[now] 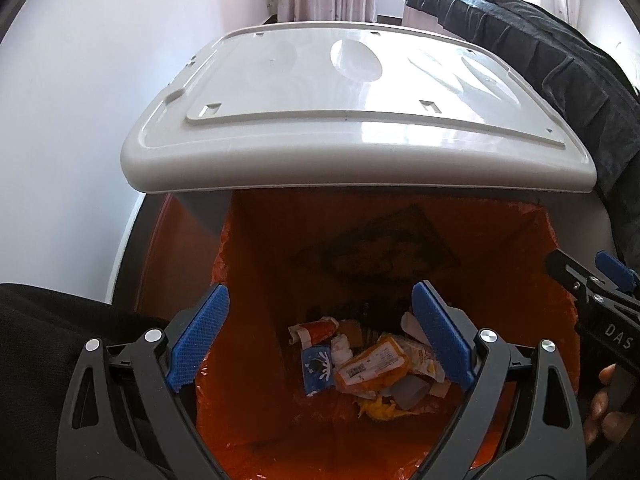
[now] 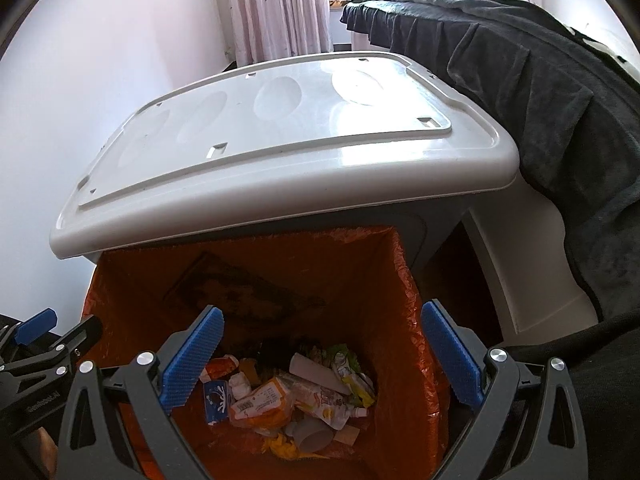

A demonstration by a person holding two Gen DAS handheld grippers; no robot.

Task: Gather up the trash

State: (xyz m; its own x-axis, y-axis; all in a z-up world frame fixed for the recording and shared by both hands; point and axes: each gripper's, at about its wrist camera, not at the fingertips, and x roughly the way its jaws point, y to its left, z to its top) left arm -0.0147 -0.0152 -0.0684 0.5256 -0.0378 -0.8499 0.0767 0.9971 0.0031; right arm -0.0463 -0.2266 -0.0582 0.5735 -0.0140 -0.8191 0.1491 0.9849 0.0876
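A bin lined with an orange bag (image 1: 256, 264) (image 2: 384, 280) stands with its grey lid (image 1: 352, 120) (image 2: 280, 136) tipped up at the back. At its bottom lies a heap of trash (image 1: 372, 364) (image 2: 288, 396): an orange wrapper, a blue packet, a grey cup, crumpled papers. My left gripper (image 1: 320, 332) hangs open above the bin mouth, nothing between its blue pads. My right gripper (image 2: 320, 356) is open over the same opening, also empty. Each gripper shows at the edge of the other's view: right gripper (image 1: 592, 292), left gripper (image 2: 48, 340).
A white wall (image 1: 80, 120) runs along the left of the bin. A dark blanket (image 2: 540, 112) drapes over white furniture (image 2: 520, 272) on the right. Curtains (image 2: 276, 8) hang at the back. A person's fingers (image 1: 600, 400) hold the right gripper's handle.
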